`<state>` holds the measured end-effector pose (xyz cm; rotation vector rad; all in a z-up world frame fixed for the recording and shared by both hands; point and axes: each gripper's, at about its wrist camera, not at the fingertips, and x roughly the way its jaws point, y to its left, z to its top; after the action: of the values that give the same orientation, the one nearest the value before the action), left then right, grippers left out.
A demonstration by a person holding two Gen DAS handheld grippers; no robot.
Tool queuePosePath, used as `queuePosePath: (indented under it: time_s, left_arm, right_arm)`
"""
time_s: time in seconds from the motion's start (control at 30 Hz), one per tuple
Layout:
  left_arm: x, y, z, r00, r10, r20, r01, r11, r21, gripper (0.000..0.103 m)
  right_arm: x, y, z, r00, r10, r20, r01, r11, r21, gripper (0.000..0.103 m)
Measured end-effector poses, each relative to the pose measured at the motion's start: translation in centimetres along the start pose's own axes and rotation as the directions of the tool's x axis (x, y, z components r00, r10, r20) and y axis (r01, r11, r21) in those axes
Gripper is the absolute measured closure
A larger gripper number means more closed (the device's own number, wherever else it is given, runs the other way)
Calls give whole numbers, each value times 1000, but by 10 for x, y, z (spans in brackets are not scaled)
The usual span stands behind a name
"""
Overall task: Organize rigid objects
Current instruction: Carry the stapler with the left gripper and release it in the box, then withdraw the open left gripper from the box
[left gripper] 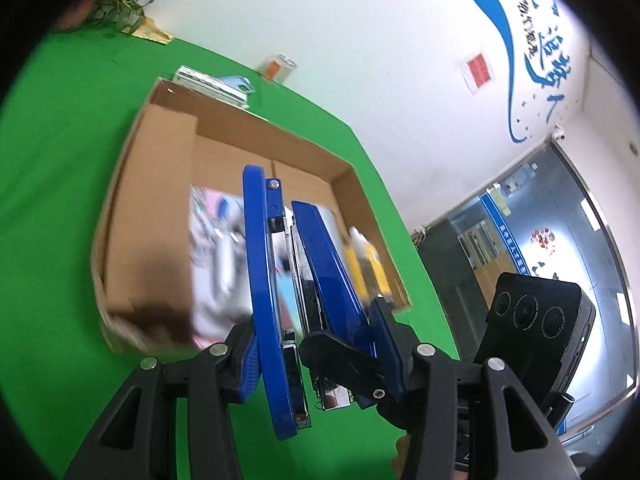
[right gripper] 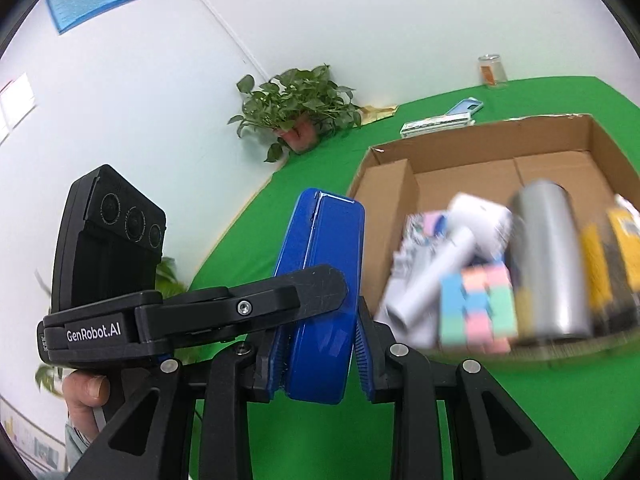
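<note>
- Green tabletop (right gripper: 520,420) carries an open cardboard box (right gripper: 400,184); its blurred contents include a silver can (right gripper: 548,264), a pastel cube (right gripper: 476,308) and a white tube (right gripper: 432,276)
- Left gripper (left gripper: 316,320) tilts downward toward the box, jaws narrowed and pressing on both sides of the blue stapler (right gripper: 320,240)
- Right gripper (right gripper: 318,344) is angled down likewise, jaws almost fully closed, clamping the stapler's near end
- The stapler is off the tabletop, between both pairs of jaws, just left of the box in the right wrist view
- A hand (right gripper: 86,392) wraps the left gripper's handle, thumb showing
- White label "GenRobot.AI" (right gripper: 93,334) on the left gripper's body
- Blue Chinese characters (left gripper: 548,60) on the far wall, not legible
</note>
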<state>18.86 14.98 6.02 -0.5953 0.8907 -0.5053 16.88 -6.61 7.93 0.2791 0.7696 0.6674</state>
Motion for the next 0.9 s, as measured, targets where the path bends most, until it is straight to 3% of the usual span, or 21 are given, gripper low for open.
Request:
queuePosePath:
  time_s: [0.2,0.3,0.37,0.4,0.43,0.47,0.57,0.63,0.7,0.77,0.9]
  left_arm:
    - [28,48,40,998,19,-64,-23,997,-72,55]
    - [43,61,51,990,89,-105,-97,992,-77,55]
    - [37,60,58,978,198,-62,-200,979,-25,50]
    - [29,57,59,971,237,-16,-237,971,9,37]
    - [21,50,57,964,266,26,-267,963,39,28]
    - [12,43,53,950,304,73,-309,949,69,21]
    - [-9,15,32,887,413,204,-448,878,170,20]
    - [-14,-1,9,834,471,286,-533,821,202,20]
    - [-10,-11,-14,801,502,326,-581,784,219,20]
    - [-3,-18,-37,787,510,347,-596,775,212,20]
    - [10,-42,-74,774,503,385,-602,772,202,20]
  right_arm:
    - [72,-15,41,997,-18,-70,23,997,71,74]
    - [98,-24,47,992,-61,-109,70,994,83,68]
    - [104,-26,47,988,-116,-102,122,991,58,51]
    - [96,-22,47,991,-116,-68,119,992,36,40]
    - [89,-24,43,992,-118,-47,120,992,28,14]
    - [77,-22,40,993,-121,-6,121,992,18,0]
    - [37,-10,26,984,-149,96,155,986,-63,1]
    - [11,-6,9,968,-198,157,218,968,-121,1]
    - [-14,-9,-13,937,-270,220,306,940,-149,1]
    - [-34,-19,-30,914,-325,243,363,922,-132,1]
    - [-56,-44,-53,885,-416,210,440,894,-82,1]
